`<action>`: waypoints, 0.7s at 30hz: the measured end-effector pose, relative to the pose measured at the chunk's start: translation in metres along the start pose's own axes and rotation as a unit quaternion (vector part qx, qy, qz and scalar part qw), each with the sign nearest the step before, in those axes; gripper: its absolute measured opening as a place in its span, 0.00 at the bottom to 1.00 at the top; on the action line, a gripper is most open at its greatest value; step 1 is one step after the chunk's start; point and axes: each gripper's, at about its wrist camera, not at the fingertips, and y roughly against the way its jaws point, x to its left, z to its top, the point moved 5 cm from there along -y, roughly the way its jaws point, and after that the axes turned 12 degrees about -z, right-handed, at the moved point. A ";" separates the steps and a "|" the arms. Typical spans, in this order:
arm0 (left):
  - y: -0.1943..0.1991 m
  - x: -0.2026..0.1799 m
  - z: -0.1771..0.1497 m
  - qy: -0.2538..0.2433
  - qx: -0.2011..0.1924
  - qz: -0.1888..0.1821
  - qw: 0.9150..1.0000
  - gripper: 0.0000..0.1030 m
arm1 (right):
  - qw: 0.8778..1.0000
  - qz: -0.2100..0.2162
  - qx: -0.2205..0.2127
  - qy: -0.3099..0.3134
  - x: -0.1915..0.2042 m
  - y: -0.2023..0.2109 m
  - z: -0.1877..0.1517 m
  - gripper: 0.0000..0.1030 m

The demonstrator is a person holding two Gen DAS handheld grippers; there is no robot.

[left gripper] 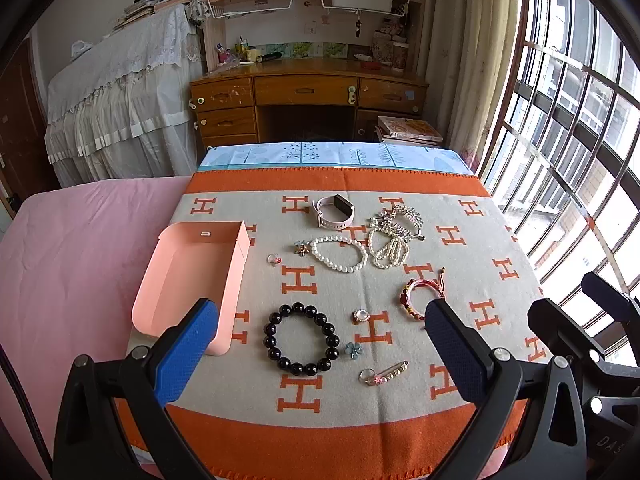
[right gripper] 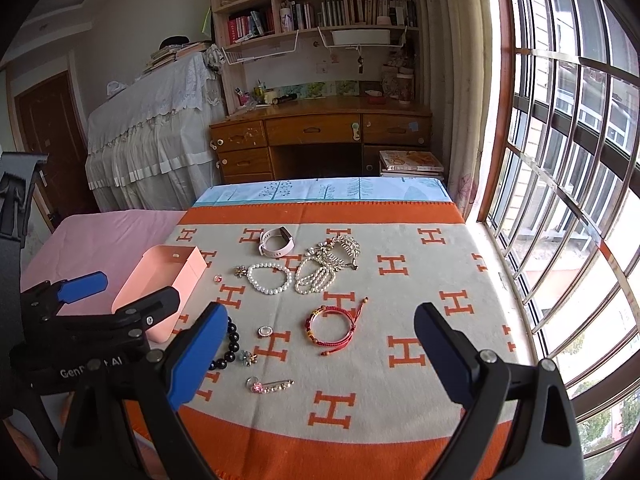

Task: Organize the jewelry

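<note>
Jewelry lies on an orange and grey blanket [left gripper: 400,408]. A black bead bracelet [left gripper: 301,338] lies between my left gripper's open fingers. A pearl bracelet [left gripper: 340,253], a pearl cluster with a comb [left gripper: 394,236], a pink watch [left gripper: 334,211], a red cord bracelet [right gripper: 331,325], a round pendant [left gripper: 361,315], a blue flower [left gripper: 353,349], a pin [left gripper: 383,374] and a small ring [left gripper: 274,258] lie around. An empty pink box [left gripper: 192,280] stands at the left. My left gripper [left gripper: 320,356] and my right gripper [right gripper: 320,356] are open and empty above the blanket's near edge.
A pink sheet [left gripper: 80,260] covers the bed to the left. A barred window [right gripper: 560,200] runs along the right. A wooden desk [left gripper: 308,92] with bookshelves stands behind, next to furniture under a white lace cover [left gripper: 120,92]. A stack of books [left gripper: 408,130] sits by the desk.
</note>
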 end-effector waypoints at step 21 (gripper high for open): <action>0.006 -0.001 0.000 0.001 0.019 -0.016 1.000 0.99 | 1.000 -0.002 -0.022 0.002 -0.007 0.020 0.005 0.92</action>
